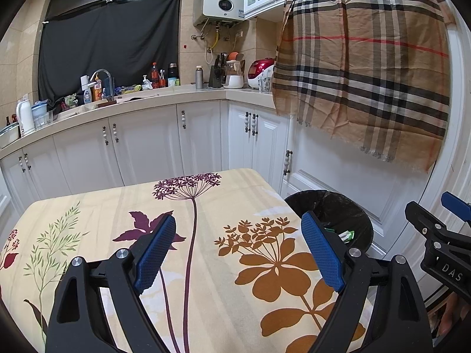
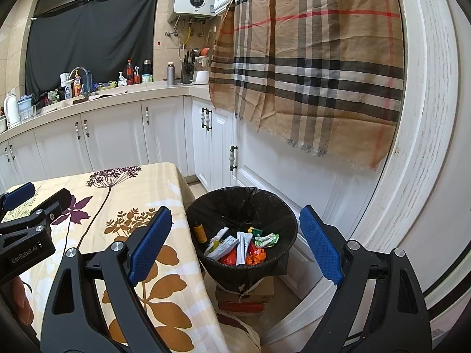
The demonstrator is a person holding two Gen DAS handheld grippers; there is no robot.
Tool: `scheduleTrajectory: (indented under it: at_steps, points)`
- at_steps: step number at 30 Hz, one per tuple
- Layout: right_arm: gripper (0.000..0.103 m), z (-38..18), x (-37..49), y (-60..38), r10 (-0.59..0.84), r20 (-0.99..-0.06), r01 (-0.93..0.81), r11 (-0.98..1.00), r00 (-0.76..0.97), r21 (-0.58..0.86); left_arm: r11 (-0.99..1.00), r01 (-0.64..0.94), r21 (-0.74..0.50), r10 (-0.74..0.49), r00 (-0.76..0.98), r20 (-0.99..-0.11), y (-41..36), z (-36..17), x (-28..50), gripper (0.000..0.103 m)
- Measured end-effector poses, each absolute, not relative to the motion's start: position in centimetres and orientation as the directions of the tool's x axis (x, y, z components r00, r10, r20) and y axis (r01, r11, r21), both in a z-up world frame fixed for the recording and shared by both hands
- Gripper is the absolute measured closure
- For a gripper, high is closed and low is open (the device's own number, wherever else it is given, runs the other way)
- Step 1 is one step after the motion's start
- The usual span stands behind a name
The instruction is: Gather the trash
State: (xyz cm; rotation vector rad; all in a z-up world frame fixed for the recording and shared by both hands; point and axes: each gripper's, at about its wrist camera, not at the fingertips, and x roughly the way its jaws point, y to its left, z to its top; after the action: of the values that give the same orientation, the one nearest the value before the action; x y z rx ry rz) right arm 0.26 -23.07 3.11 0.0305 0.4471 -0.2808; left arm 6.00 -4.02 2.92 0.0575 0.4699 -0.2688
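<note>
A black-lined trash bin (image 2: 203, 206) stands on the floor right of the table. It holds several wrappers and packets (image 2: 241, 244), white, green and orange, and a small yellow can (image 2: 200, 231). My right gripper (image 2: 235, 244) is open and empty, held above and in front of the bin. My left gripper (image 1: 238, 253) is open and empty over the flowered tablecloth (image 1: 206, 264). The bin's far side shows in the left wrist view (image 1: 338, 206). Each gripper shows at the edge of the other's view: the right one (image 1: 441, 235), the left one (image 2: 29, 220).
White kitchen cabinets (image 2: 117, 135) and a cluttered counter (image 1: 147, 94) run behind the table. A plaid cloth (image 2: 309, 58) hangs over a white door on the right. The bin rests on a cardboard box (image 2: 250, 294).
</note>
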Motion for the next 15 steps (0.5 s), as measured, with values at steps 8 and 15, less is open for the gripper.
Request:
scheduleTrajectory:
  at_steps: [8, 15]
  points:
    - [0.017, 3.13, 0.28, -23.0, -0.26, -0.431, 0.273, 0.961, 0.864, -0.033, 0.963, 0.27, -0.006, -0.243, 0.856, -0.455, -3.95, 2.91, 5.97, 0.019]
    - [0.017, 3.15, 0.32, -22.92, -0.26, -0.43, 0.273, 0.961, 0.865, -0.033, 0.963, 0.268, -0.02, -0.247, 0.855, -0.456, -3.78, 2.92, 5.99, 0.019]
